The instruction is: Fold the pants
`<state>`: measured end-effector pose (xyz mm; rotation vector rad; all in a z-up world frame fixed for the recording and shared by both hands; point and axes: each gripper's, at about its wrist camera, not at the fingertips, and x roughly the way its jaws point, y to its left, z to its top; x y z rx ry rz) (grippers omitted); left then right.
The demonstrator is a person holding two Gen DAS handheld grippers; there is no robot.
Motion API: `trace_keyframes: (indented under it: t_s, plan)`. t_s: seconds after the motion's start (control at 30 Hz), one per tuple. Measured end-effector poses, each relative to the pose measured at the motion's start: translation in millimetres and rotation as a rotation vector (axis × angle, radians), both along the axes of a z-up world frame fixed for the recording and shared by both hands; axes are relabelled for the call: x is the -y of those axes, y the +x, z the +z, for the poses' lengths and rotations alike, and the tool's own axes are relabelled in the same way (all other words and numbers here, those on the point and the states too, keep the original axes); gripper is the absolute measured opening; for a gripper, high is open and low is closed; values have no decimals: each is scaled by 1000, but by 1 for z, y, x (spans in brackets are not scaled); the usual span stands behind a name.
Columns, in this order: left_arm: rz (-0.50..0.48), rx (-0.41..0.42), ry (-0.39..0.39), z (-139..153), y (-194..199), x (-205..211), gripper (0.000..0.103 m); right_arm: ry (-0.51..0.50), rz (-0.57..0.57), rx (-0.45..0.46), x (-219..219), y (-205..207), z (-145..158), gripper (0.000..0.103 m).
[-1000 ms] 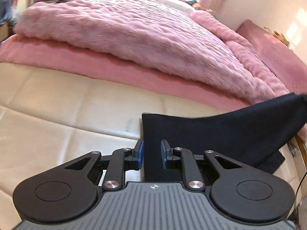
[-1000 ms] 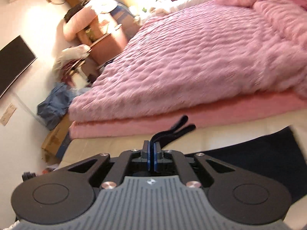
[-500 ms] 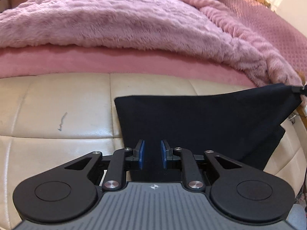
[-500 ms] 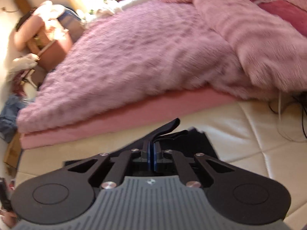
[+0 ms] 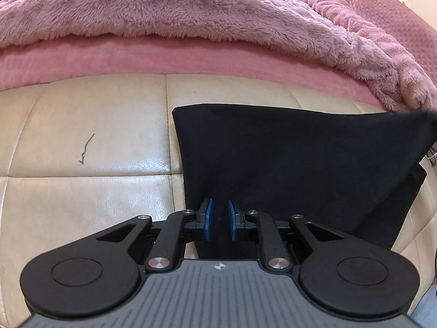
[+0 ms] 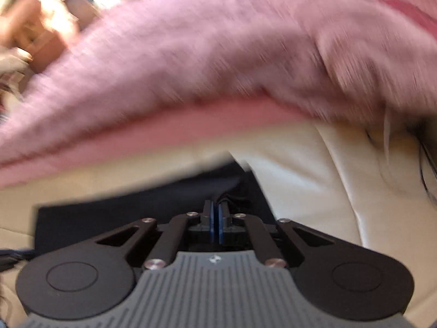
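Dark navy pants point(image 5: 300, 158) lie on a cream leather cushion point(image 5: 90, 142), with the right part lifted and pulled taut toward the upper right. My left gripper point(image 5: 218, 220) hangs over the pants' near edge with its blue pads point(image 5: 208, 218) a small gap apart; the cloth shows between them but the pads do not press it. In the blurred right wrist view my right gripper point(image 6: 217, 225) is shut on a fold of the pants point(image 6: 136, 213), low over the cushion point(image 6: 300, 180).
A fluffy pink blanket point(image 5: 191, 11) over a pink sheet point(image 5: 164, 57) borders the cushion at the back. Dark cables point(image 6: 426, 169) lie at the cushion's right. A small dark mark point(image 5: 86, 150) is on the left cushion panel.
The right gripper has carried its held part of the pants down and across toward the cushion, moving fast. The left gripper has tilted down closer over the pants' near edge.
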<state>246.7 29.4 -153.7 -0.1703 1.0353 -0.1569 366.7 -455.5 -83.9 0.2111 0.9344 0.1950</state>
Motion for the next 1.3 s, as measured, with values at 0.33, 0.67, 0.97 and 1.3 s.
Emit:
trace_keyframes:
  t_s: [0.33, 0.67, 0.97, 1.3]
  plan:
    - [52, 5, -31, -1, -2, -5, 18, -228, 19, -50, -5, 15, -65, 0]
    - [129, 59, -23, 13, 15, -22, 29, -230, 12, -35, -1, 12, -72, 6]
    - [284, -20, -257, -11, 56, -53, 44, -173, 52, 52, -10, 25, -63, 15]
    - [241, 42, -103, -16, 69, -32, 19, -203, -61, -10, 3, 68, -101, 30]
